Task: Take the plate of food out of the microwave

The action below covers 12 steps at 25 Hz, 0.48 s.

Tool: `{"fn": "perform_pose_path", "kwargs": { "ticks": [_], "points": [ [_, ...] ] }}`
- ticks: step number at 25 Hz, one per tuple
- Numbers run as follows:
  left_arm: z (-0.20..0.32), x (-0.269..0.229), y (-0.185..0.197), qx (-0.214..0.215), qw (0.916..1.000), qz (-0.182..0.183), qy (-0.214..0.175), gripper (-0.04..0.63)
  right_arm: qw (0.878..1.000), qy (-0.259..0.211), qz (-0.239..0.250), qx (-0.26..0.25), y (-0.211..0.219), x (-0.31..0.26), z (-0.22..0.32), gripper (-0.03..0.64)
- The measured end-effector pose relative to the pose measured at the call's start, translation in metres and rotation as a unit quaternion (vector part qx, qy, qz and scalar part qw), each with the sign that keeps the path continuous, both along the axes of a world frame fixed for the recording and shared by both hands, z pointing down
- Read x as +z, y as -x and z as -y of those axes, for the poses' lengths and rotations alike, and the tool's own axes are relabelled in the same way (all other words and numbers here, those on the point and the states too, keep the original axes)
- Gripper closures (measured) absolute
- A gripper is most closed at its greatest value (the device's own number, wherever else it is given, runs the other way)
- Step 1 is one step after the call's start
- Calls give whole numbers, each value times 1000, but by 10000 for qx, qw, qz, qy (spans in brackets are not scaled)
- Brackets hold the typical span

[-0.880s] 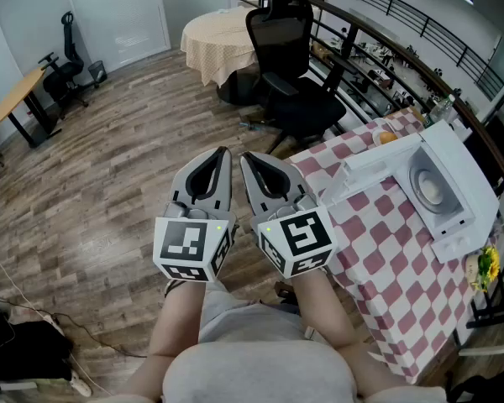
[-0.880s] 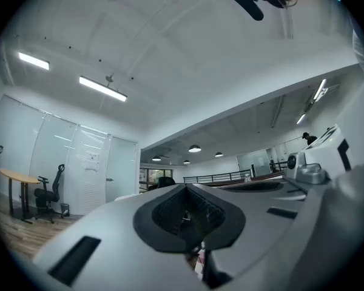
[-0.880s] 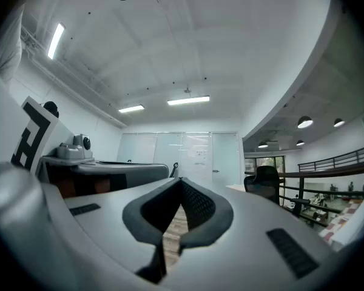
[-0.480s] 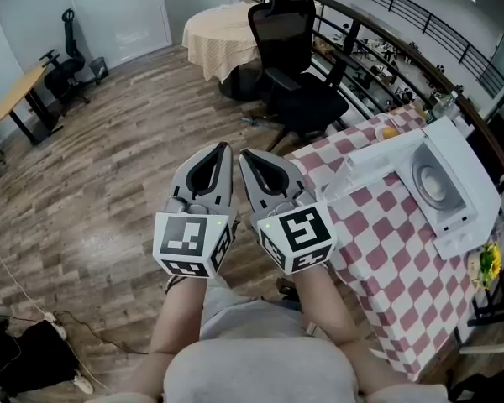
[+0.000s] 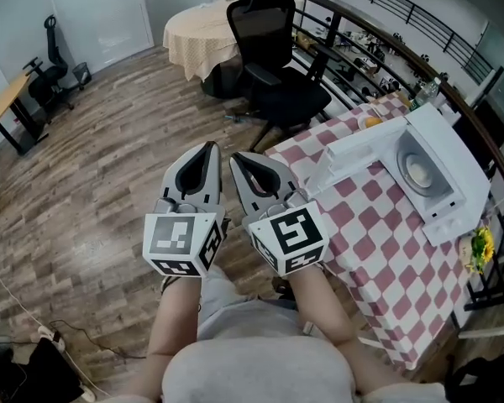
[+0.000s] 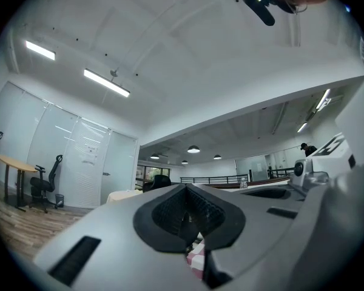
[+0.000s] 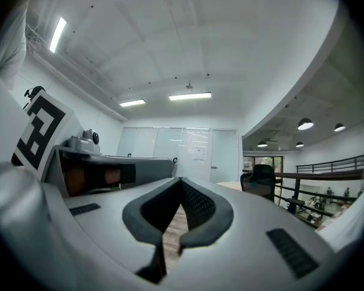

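Note:
The white microwave (image 5: pixel 443 173) stands on a red-and-white checked table (image 5: pixel 378 250) at the right of the head view, its door (image 5: pixel 353 154) swung open toward me. Inside it lies a round plate (image 5: pixel 417 172) with pale food. Both grippers are held side by side in front of my body over the wooden floor, well left of the table. My left gripper (image 5: pixel 208 148) is shut with nothing in it, its closed jaws (image 6: pixel 185 190) pointing up across the room. My right gripper (image 5: pixel 235 158) is likewise shut and empty (image 7: pixel 181 183).
A black office chair (image 5: pixel 277 65) stands by the table's far corner, with a round cloth-covered table (image 5: pixel 197 36) behind it. A small orange thing (image 5: pixel 372 122) and a bottle (image 5: pixel 426 91) are near the microwave, yellow flowers (image 5: pixel 480 246) at the table's right edge. A railing runs behind.
The whole head view has shifted: the grippers, chair and microwave all sit a little further left in the picture. Both grippers stay shut and side by side.

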<state>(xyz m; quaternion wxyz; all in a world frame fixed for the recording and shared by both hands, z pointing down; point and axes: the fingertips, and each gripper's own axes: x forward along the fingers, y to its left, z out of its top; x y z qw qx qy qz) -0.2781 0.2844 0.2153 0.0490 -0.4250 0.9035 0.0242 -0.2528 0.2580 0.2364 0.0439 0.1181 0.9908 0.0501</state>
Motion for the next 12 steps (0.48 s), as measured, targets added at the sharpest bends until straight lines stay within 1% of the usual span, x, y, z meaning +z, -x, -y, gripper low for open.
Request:
{"fn": "perform_pose_path", "kwargs": {
  "ticks": [5, 12],
  "points": [
    [22, 4, -12, 172, 9998, -52, -37, 595, 9998, 1, -46, 177, -14, 5, 24, 594],
    [57, 6, -23, 538, 9984, -141, -43, 595, 9985, -33, -120, 525, -30, 10, 56, 594]
  ]
}}
